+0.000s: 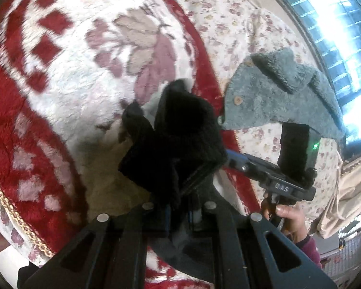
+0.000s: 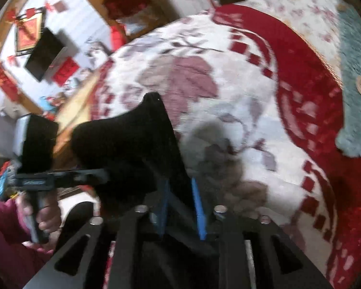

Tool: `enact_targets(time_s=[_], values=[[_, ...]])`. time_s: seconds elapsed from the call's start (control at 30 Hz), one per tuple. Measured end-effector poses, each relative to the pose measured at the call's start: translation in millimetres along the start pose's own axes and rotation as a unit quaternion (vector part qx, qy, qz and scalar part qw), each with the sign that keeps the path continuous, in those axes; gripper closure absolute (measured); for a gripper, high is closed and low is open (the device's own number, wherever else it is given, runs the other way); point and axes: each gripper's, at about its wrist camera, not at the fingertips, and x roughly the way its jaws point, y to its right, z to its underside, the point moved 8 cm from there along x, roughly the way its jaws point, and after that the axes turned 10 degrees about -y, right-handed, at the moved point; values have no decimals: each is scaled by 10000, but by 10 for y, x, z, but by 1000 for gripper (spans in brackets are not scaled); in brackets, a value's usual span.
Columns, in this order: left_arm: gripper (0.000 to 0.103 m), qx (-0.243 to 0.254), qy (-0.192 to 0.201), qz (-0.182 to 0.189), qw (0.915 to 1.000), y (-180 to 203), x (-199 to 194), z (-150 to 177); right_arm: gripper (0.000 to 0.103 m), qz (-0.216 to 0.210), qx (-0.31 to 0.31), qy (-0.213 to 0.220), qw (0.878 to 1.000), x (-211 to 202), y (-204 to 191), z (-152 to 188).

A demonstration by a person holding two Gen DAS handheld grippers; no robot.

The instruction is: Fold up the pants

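Observation:
The black pants point(image 1: 180, 130) hang bunched in the air above a red and white floral blanket point(image 1: 60, 77). My left gripper point(image 1: 180, 192) is shut on the black pants, and the cloth hides its fingertips. In the left wrist view the right gripper point(image 1: 238, 161) comes in from the right and pinches the same bunch. In the right wrist view my right gripper point(image 2: 180, 187) is shut on the black pants point(image 2: 132, 144), blue fingers point(image 2: 198, 207) showing beside the cloth. The left gripper point(image 2: 89, 175) reaches into the cloth from the left.
A grey-blue fleece garment point(image 1: 281, 94) with wooden buttons lies on a floral sheet point(image 1: 228, 24) at the right, also in the right wrist view point(image 2: 356, 84). A window point(image 1: 337, 24) is at far right. A wall television point(image 2: 45, 55) and red decorations are at left.

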Motion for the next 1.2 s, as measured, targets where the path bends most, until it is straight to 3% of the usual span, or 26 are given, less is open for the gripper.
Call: enact_targets(time_s=[0.07,0.27,0.33,0.43,0.47,0.5,0.53,0.57,0.6,0.67,0.87,1.2], values=[[93,-139,-50,-29,9999,-130,29,7,2,-85,87,-216,9997,176,90,18],[93,-429,-284,-159,9985,-490,154,92,2,-471,-45,-360,9982,448,193,-51],[93,-471,-335,-172,9982,-557,187,130,3,-591,-112,-589,9965,596,179,-74],[93,-532,-355,-98,9979,-604,183,152,3,-385,-413,-792,9953,764,115,-76],[93,-536,-360,-86,9979,-607,184,152,6,-328,-551,-845,9944,772,77,-85],[93,-530,-368,-90,9979,-610,186,151,20,-304,-649,-886,9935,762,38,-91],[93,-526,-374,-98,9979,-617,187,153,35,-339,-736,-906,9926,750,-9,-92],[93,-532,-379,-92,9978,-632,186,157,63,-318,-855,-944,9914,747,-61,-84],[93,-557,-384,-87,9977,-645,193,155,77,-321,-996,-1016,9893,762,-136,-60],[93,-601,-372,-89,9975,-658,211,141,80,-185,-1356,-1159,9838,848,-274,0],[92,-655,-406,-122,9970,-652,230,110,91,151,-1255,-1138,9854,812,-297,-62],[92,517,-61,40,9986,287,-92,107,93,512,-1161,-493,9907,-29,-405,81]])
